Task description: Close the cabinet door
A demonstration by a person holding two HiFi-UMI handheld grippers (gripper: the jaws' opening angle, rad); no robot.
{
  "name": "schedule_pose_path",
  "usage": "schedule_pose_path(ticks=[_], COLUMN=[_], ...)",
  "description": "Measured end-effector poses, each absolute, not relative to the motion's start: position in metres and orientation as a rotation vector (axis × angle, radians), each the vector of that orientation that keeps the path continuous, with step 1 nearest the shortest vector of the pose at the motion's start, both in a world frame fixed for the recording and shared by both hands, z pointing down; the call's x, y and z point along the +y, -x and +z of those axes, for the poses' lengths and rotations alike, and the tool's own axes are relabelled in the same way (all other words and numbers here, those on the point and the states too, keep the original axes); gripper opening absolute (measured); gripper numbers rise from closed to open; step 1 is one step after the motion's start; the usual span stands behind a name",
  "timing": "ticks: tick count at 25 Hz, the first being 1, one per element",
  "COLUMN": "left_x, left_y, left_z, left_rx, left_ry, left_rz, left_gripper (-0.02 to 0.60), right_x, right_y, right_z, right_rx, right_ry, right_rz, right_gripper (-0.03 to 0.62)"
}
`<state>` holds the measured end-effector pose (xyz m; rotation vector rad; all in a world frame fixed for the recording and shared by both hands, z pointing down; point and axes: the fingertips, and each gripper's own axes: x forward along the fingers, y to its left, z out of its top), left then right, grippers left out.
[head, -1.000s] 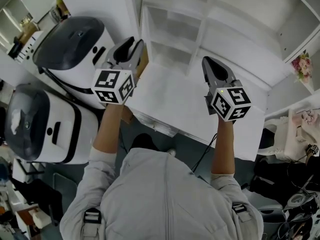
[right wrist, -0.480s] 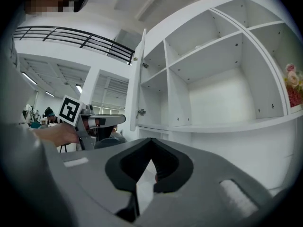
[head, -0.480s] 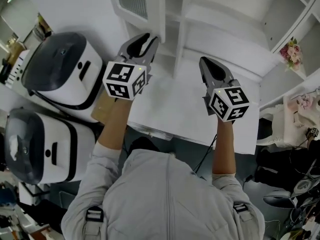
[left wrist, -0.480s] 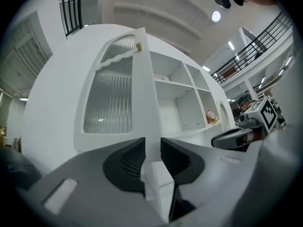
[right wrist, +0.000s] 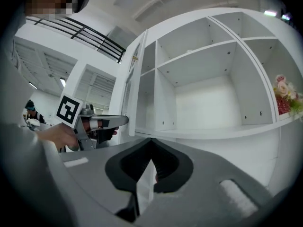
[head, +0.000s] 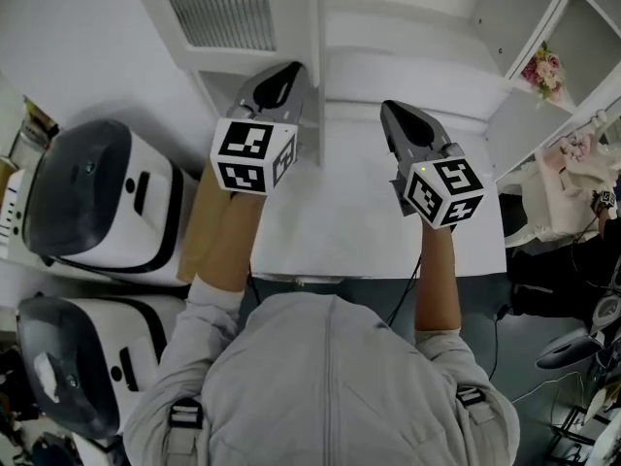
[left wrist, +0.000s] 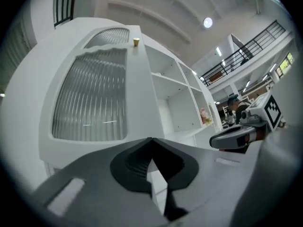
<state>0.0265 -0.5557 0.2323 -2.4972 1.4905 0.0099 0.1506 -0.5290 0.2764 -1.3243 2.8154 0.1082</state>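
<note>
From the head view we see both forearms stretched forward over the white table (head: 369, 226), sleeves pushed back, each hand holding its tongs about level. The left gripper (head: 291, 70) points at the cabinet door (head: 228, 13), its tip just beside the door's lower frame near the free edge. We cannot tell whether it touches. The right gripper (head: 389, 109) points into the open cabinet (head: 417, 56), apart from the door. Only this view shows the two white-and-grey appliances (head: 92, 197) on the person's left. It also shows pink flowers (head: 543, 66) on a shelf at the right.

The left gripper view gives what the head view cannot, the door's face. We see its ribbed glass panel turned towards us and a small gold knob (left wrist: 136, 41) near the top of the free edge. The door stands swung out, with bare shelves showing to its right. The left jaws are closing and their tips already meet with nothing between them. The right gripper shows level at the right edge, with its marker cube above it.

The right gripper view shows the door edge-on at the left of the cabinet, standing out from the shelf fronts. The empty compartments face us squarely, with the flowers at the far right. The left gripper reaches level towards the door's foot. The right jaws are together at the tips and hold nothing.
</note>
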Motion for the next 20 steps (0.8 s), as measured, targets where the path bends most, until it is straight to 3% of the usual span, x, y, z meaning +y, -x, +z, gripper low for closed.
schedule_pose_path(ticks=[20], left_x=[-0.628], left_y=[-0.040], left_z=[0.231], left_rx=[1.373], left_ry=[2.534], left_rz=[0.034], left_gripper=[0.011], right_x=[-0.536], right_y=[-0.164], right_z=[0.285], right_rx=[2.736], right_ry=[1.588], right_rz=[0.092], right_gripper=[0.002])
